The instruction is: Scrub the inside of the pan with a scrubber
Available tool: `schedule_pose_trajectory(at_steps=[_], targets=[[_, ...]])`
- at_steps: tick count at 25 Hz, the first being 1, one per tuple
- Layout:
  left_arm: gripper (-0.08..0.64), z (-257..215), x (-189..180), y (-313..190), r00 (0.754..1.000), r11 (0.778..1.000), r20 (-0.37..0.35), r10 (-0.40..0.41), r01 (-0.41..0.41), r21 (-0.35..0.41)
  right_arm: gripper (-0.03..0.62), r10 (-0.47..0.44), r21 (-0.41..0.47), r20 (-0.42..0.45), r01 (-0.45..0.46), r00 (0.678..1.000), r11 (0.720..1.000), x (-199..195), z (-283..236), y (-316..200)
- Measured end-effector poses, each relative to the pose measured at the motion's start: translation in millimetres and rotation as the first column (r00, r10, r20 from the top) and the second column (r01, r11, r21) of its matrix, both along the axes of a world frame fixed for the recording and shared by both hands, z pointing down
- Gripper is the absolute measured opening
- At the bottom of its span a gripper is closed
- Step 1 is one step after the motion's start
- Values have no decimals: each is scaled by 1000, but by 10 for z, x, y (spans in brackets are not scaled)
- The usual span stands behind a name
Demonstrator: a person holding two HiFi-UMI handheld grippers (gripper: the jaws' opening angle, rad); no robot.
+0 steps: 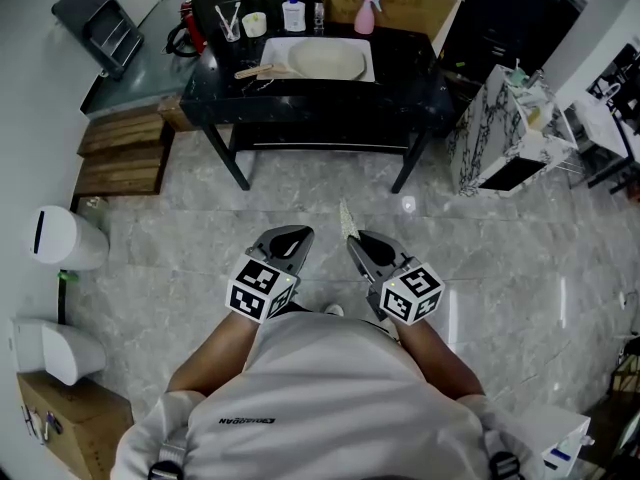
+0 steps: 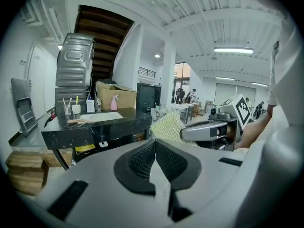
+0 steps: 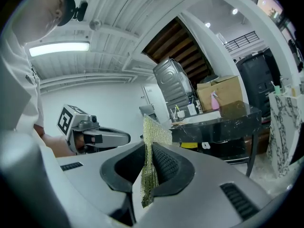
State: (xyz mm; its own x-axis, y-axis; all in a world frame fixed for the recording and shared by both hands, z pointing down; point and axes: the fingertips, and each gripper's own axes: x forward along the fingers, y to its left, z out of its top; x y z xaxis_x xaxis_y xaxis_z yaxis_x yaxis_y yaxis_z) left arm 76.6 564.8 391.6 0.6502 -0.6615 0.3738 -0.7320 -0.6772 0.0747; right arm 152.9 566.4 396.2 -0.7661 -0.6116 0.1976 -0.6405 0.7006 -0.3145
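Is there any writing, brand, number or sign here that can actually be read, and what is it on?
No text reads clearly.
Shirt: short dark print, upside down here, too blurred to read.
Cubes on the left gripper and right gripper: black-and-white square patterns, no letters.
White bottle and pink spray bottle on the black table: labels too small to read.

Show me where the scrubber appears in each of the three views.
Head view: scrubber at centre, sticking out of the right hand-held gripper, below the black table.
Left gripper view: centre right, right of the table.
Right gripper view: lower centre, clamped between the jaws.
Shared landmark: the black table.
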Motion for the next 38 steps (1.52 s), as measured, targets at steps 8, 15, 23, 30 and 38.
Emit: schedule_pose_trajectory(at_steps=[8,15,23,30,38], targets=[[15,9,100,8,1000,1000,14,-9,9,1,66,7,18,1,-7,1000,1000,146,2,-8],[15,15,231,-2,1000,1000,19,-18,18,10,66,31,0,24,-31,999,1000,344,62,-58],[15,32,140,-161,998,999,35,-45,44,17,66,25,-23,40,-24,999,999,342,108,-217],[15,104,108,-460,998,999,27,-50,49,6,66,18,-27,40,-17,999,999,312,174,-459],[15,231,45,-1034,999,999,9,-30,30,-11,66,51,-41,30,-50,998,998,271,268,-1072]])
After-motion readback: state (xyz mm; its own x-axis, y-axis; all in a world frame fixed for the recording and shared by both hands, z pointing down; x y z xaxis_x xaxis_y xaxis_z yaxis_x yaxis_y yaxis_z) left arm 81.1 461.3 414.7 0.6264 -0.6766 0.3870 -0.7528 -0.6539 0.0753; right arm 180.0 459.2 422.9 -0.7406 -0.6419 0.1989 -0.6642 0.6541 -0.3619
